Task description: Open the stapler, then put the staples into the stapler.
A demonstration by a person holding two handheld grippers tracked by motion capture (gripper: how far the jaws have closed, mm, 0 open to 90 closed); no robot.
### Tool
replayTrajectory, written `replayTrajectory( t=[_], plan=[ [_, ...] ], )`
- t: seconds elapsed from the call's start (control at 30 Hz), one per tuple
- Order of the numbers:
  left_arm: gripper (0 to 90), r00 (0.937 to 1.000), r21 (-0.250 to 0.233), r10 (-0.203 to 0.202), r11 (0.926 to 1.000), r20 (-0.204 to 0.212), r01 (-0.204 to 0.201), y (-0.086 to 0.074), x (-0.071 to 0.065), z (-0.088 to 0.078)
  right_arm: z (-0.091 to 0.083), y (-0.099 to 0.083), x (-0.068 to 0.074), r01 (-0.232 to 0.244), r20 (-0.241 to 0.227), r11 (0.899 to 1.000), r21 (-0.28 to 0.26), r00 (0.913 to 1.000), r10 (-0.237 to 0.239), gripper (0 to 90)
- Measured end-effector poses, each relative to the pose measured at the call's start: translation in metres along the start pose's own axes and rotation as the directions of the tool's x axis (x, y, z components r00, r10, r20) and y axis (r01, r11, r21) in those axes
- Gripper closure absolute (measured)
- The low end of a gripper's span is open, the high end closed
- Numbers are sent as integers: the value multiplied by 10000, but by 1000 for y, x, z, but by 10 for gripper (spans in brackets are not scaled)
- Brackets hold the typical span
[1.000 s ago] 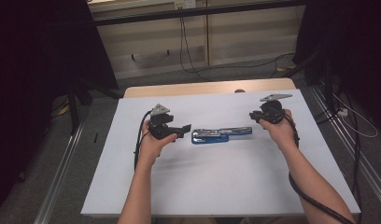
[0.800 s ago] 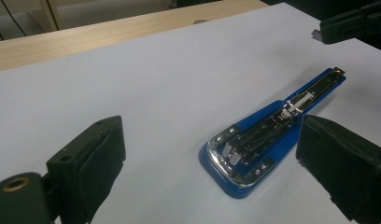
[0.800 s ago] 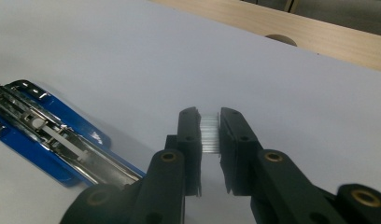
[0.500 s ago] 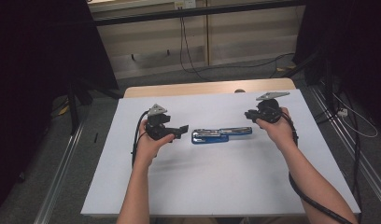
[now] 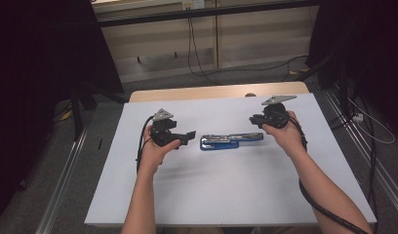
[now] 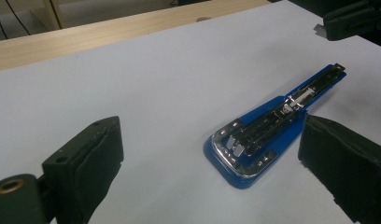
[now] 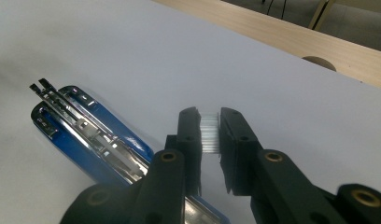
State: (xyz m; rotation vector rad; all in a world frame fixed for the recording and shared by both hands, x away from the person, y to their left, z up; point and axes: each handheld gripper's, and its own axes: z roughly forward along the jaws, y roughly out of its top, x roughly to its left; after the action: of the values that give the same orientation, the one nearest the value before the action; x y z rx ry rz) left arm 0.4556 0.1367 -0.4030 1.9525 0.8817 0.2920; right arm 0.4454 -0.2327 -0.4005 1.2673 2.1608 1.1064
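**Staple strip held over an opened stapler**

Stapler (image 5: 230,140) lies flat and swung open near the middle of the white table top (image 5: 226,195) in the high view, its blue body running left to right between the two hands. The left gripper (image 5: 186,137) hangs just left of its broad end, and the right gripper (image 5: 255,120) sits above its narrow right end, a little farther back.

Left gripper view: the jaws stand wide apart with nothing between them, and the stapler (image 6: 272,128) rests on the table beyond, broad blue end nearest, metal magazine channel facing up. From this stance the left gripper looks placed to steady the body if it slides.

Right gripper view: the pads (image 7: 191,135) are drawn close together and pinch a small silvery strip of staples (image 7: 209,133), held upright. The open stapler (image 7: 86,135) lies just left and below, its metal rails exposed. The strip seems kept on edge so it can drop into the channel, which probably explains why the stapler is laid open.
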Motion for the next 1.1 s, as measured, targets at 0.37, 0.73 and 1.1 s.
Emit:
replayTrajectory(
  t=[0.37,0.73,1.1],
  plan=[
    [64,10000,58,12,10000,-7,-12,-1,0,-2,5,5,11,324,-373,9995,-37,9988,-325,789],
    [63,10000,95,45,9999,-56,-44,-2,2,-3,7,10,19,743,-709,9972,-44,9947,-744,789],
    [63,10000,153,59,9999,-9,-59,-2,0,-2,16,16,29,1047,-1264,9944,-123,9864,-1054,789]
  ],
)
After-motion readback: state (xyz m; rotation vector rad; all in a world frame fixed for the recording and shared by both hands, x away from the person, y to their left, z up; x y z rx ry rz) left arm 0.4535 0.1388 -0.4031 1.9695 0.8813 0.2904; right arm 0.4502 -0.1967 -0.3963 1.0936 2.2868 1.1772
